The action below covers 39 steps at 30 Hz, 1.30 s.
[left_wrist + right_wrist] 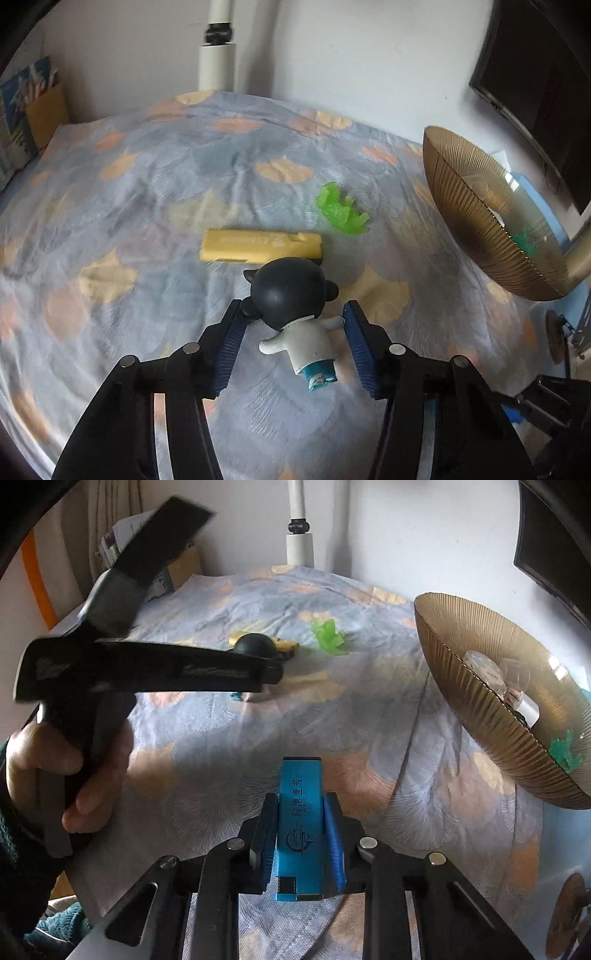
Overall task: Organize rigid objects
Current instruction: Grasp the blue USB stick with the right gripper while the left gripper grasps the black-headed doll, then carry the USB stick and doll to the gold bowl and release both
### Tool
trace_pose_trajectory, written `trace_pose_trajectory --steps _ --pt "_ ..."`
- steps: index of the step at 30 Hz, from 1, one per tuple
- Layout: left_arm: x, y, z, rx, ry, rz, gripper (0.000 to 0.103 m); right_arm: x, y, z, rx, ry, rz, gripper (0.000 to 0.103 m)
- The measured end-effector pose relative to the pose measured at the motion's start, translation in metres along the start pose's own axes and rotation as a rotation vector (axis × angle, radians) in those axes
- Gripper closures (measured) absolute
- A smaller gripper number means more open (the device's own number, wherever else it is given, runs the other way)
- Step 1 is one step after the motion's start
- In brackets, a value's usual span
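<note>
A figurine (291, 291) with a dark round head, white body and blue legs lies on the patterned bedsheet (129, 192). My left gripper (294, 309) straddles it; the left pad touches its ear and the right pad touches its outstretched arm. From the right wrist view, the left gripper (273, 670) hides all but the figurine's head (256, 644). My right gripper (301, 799) is shut on a flat blue lighter (301, 812) with printed characters, low over the sheet. A yellow lighter (260, 245) and a green plastic toy (341, 208) lie beyond the figurine.
A gold ribbed bowl (476, 221) stands at the right edge of the bed, holding a green toy (563, 753) and clear items. A white pole (218, 55) and wall lie behind, a pillow (29, 122) far left, a dark screen (535, 92) upper right. A person's hand (74, 775) holds the left gripper.
</note>
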State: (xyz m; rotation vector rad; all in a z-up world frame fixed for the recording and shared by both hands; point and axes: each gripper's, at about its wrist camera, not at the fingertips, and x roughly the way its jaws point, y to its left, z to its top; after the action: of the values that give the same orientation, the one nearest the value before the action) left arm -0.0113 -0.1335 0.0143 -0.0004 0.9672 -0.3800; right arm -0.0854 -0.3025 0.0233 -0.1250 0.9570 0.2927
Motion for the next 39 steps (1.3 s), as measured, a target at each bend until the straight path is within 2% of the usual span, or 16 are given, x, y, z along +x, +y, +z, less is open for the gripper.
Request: trace_pose_trajectory --steps 2,8,11,14,15,16,17,20,22,23,24,26,28,32,37,39 --pt "-0.011 0.01 -0.004 -0.023 -0.022 0.001 0.06 -0.002 0.0 0.002 -0.009 0.003 0.005 0.079" --pt "-0.026 0.052 -0.016 -0.098 -0.048 0.053 0.061 -0.011 0.012 0.011 -0.068 -0.027 0.021 0.079" --pt "-0.025 0.065 -0.019 -0.148 -0.036 0.02 0.061 -0.004 0.013 0.007 -0.083 0.011 0.01 0.079" --pt "-0.024 0.063 -0.02 -0.136 -0.039 0.023 0.057 0.0 0.011 0.004 -0.072 0.023 0.011 0.079" --pt "-0.024 0.06 -0.02 -0.118 -0.037 0.017 0.051 -0.001 0.01 0.002 -0.072 0.026 0.01 0.077" --pt "-0.023 0.059 -0.021 -0.108 -0.035 0.015 0.048 -0.001 0.011 0.002 -0.073 0.03 0.008 0.075" --pt "-0.022 0.057 -0.021 -0.099 -0.033 0.017 0.048 -0.001 0.011 0.002 -0.074 0.036 0.009 0.072" --pt "-0.021 0.055 -0.022 -0.085 -0.03 0.029 0.046 0.0 0.014 0.004 -0.088 0.032 -0.003 0.071" --pt "-0.02 0.054 -0.021 -0.074 -0.029 0.036 0.051 0.002 0.016 0.005 -0.085 0.024 -0.003 0.073" --pt "-0.02 0.053 -0.021 -0.071 -0.034 0.042 0.058 0.002 0.018 0.005 -0.094 0.017 -0.004 0.079" --pt "-0.021 0.053 -0.021 -0.069 -0.036 0.043 0.067 0.002 0.023 0.004 -0.109 0.01 0.003 0.079" --pt "-0.023 0.054 -0.022 -0.08 -0.04 0.014 0.067 -0.001 0.035 0.0 -0.149 -0.003 -0.006 0.079" --pt "-0.029 0.053 -0.023 -0.078 -0.066 0.024 0.067 -0.004 0.047 -0.002 -0.187 -0.009 0.003 0.079" --pt "-0.043 0.049 -0.019 -0.078 -0.1 -0.006 0.067 -0.019 0.058 -0.001 -0.237 -0.057 0.001 0.079" --pt "-0.061 0.025 0.005 -0.034 -0.144 -0.027 0.067 -0.045 0.038 0.011 -0.197 -0.121 -0.034 0.079" --pt "-0.065 0.014 0.018 -0.023 -0.163 -0.051 0.067 -0.061 0.019 0.018 -0.185 -0.152 -0.086 0.079"
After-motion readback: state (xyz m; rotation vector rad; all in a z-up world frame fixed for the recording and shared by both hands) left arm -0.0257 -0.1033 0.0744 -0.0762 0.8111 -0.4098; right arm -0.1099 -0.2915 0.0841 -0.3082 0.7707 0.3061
